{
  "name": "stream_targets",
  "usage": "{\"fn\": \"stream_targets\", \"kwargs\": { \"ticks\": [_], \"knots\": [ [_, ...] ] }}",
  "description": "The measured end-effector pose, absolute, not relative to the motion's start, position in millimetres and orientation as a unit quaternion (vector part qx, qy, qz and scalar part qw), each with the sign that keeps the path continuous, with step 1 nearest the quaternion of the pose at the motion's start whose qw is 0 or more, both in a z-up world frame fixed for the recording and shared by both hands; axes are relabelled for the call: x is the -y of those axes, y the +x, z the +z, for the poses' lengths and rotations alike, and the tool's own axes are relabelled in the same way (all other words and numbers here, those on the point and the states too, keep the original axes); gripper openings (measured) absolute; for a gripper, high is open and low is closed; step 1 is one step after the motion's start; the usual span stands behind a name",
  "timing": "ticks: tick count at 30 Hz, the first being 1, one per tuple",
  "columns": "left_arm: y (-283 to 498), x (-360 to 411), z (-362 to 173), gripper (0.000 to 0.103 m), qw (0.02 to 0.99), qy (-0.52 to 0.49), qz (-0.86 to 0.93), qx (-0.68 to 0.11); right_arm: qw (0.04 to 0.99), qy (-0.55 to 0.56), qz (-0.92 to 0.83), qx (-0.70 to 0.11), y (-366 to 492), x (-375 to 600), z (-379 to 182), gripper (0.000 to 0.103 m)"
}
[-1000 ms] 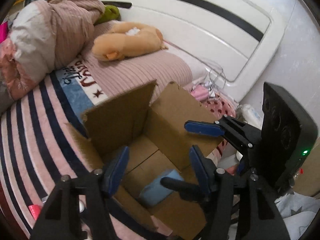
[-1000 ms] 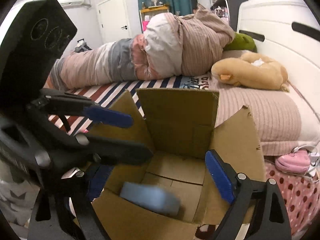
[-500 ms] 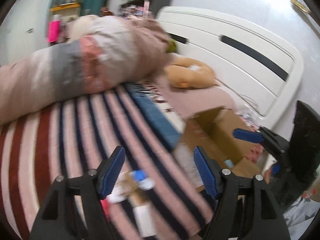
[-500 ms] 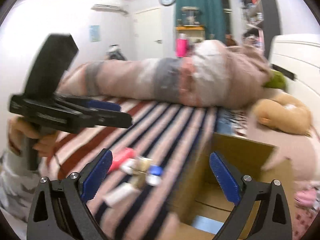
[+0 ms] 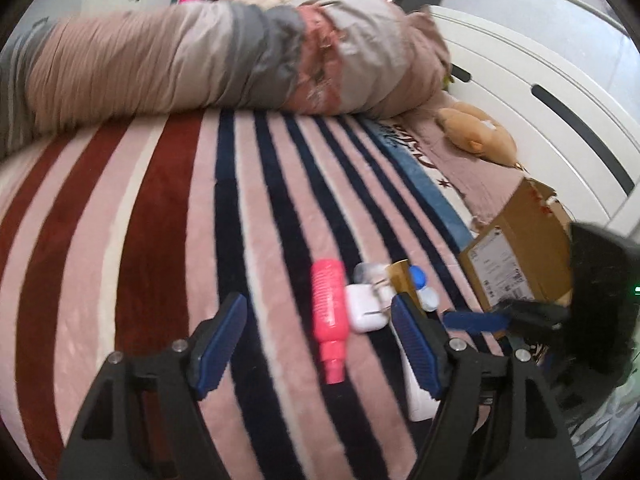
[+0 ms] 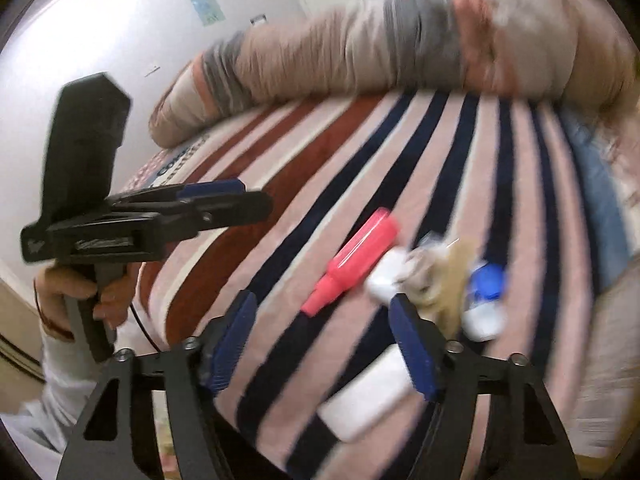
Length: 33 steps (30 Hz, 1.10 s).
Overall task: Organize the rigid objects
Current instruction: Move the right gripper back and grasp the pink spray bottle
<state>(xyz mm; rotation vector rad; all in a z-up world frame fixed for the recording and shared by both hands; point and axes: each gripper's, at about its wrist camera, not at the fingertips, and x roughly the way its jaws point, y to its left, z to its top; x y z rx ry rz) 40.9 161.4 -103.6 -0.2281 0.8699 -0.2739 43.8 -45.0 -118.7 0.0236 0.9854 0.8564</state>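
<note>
A pink bottle (image 5: 330,312) lies on the striped blanket (image 5: 160,220), next to a white earbud case (image 5: 366,308), a blue and white lens case (image 5: 422,284) and a white flat box (image 5: 416,384). My left gripper (image 5: 320,346) is open and empty just in front of the bottle. My right gripper (image 6: 322,342) is open and empty over the same pile; the pink bottle (image 6: 352,260), the lens case (image 6: 486,292) and the white box (image 6: 360,396) show there, blurred. The cardboard box (image 5: 516,248) stands at the right.
A rolled duvet (image 5: 200,64) lies across the far side of the bed. A tan plush toy (image 5: 476,136) rests by the white headboard (image 5: 540,92). The left gripper and hand show at the left of the right wrist view (image 6: 120,220).
Both grippers have swung away from the cardboard box, where a blue item lay inside, to the pile of small objects on the striped blanket. Both stay open and empty.
</note>
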Motion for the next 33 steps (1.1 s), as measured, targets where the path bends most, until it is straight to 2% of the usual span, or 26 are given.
{"fn": "stream_targets", "kwargs": {
  "ticks": [6,10,17,20,24,33],
  "knots": [
    [41,-181,-119,0.072,0.887,-0.132,-0.125,-0.425,0.773,0.042,0.374,-0.511,73,10,-159,0.051],
    [44,-187,-127,0.072,0.884,-0.138,-0.123,-0.430,0.781,0.049,0.339,-0.522,86,-7,-171,0.047],
    [44,-202,-135,0.072,0.879,-0.163,-0.122,-0.431,0.817,0.013,0.284,-0.502,100,-31,-173,0.044],
    [41,-205,-135,0.072,0.879,-0.168,-0.121,-0.429,0.819,-0.022,0.272,-0.504,101,-41,-176,0.033],
    [39,-208,-135,0.072,0.879,-0.170,-0.119,-0.429,0.826,-0.059,0.292,-0.478,93,-49,-178,0.027],
    [37,-197,-123,0.072,0.872,-0.193,-0.165,-0.418,0.823,-0.053,0.368,-0.430,65,-39,-143,0.027]
  ]
}}
